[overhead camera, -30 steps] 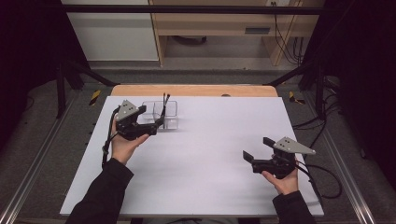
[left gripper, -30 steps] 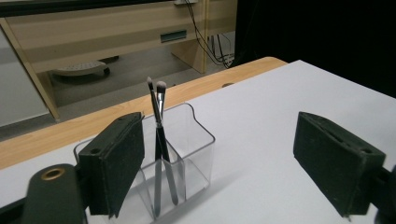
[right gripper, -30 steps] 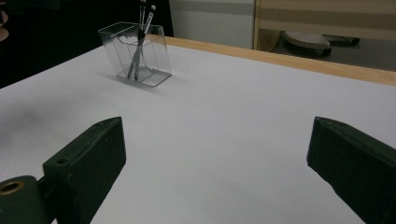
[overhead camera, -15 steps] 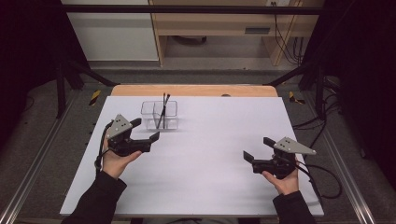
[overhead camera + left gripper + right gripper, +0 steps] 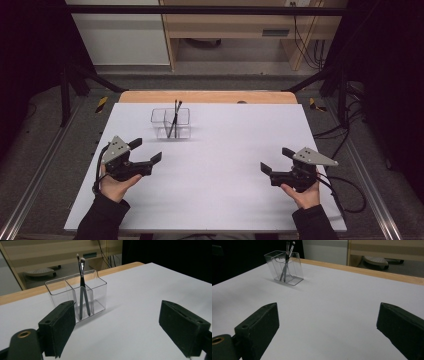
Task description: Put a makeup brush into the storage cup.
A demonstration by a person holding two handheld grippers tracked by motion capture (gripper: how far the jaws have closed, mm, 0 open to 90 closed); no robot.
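Left gripper [image 5: 148, 151] farther from organizer [image 5: 171, 123].

Two black fingers [image 5: 257, 332] of the right gripper [image 5: 327, 332] rising from the lower edge, set wide apart, nothing between them but bare white worktop [image 5: 332, 302]. Clear plastic organiser [image 5: 284, 267] standing upright on the worktop, well beyond the left-hand finger. Two slim brushes [image 5: 287, 258] inside the organiser, leaning, crossed, tips above its rim. Wooden worktop edge [image 5: 367, 272] running behind the organiser, off to its right.
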